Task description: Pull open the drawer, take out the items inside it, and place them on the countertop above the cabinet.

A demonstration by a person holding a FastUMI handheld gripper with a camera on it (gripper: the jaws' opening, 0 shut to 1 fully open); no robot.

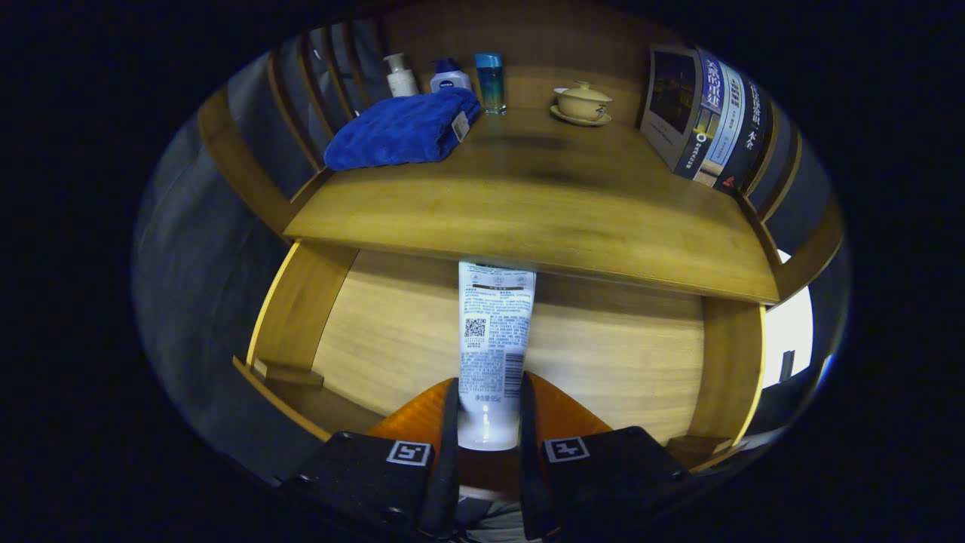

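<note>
The wooden drawer (377, 332) stands pulled open below the countertop (543, 204). A white tube with printed text (494, 332) points forward from my fingers, its far end reaching under the countertop's front edge. My gripper (488, 407) is shut on the tube's near end, one finger pressing each side. The tube looks lifted over the drawer floor, though I cannot tell by how much.
On the countertop a folded blue towel (403, 128) lies at the left. Behind it stand a white pump bottle (399, 75), a white and blue bottle (450, 75) and a blue glass bottle (490, 83). A lidded cup on a saucer (581, 102) and upright books (705, 121) stand at the right.
</note>
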